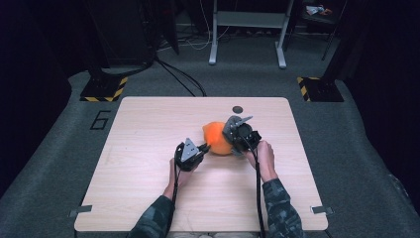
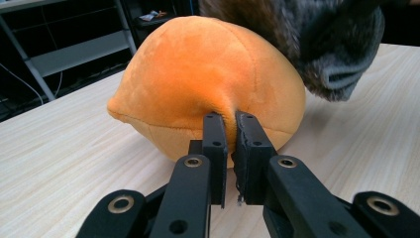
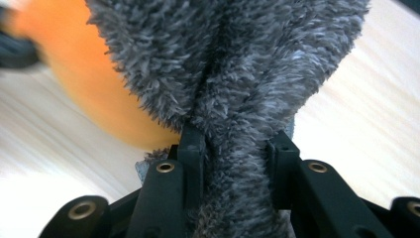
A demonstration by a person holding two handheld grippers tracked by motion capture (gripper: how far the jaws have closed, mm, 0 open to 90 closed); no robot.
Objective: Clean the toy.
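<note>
Orange plush, rounded and lemon-shaped with a small nub at one end, makes up the soft toy that lies near the middle of the pale wooden surface, a little toward its far side in the high view. A seam runs across its lower half, and the fabric below that seam is a shade lighter. The left gripper meets the toy low on its near side: its two black jaws stand almost together, with a fold of the orange fabric pinched up between them. A grey fluffy cloth lies against the toy's top and far side in the left gripper view, its rolled edge hanging down just beside the orange curve. The right gripper has this cloth bunched between its jaws, which stand partly apart around the thick pile and press into it on both sides; the orange toy shows blurred behind the cloth. In the high view the two grippers flank the toy, left at its near left, right at its right, each held by a hand coming out of a patterned dark sleeve. A small dark disc sits on the surface beyond the toy, well apart from it.
</note>
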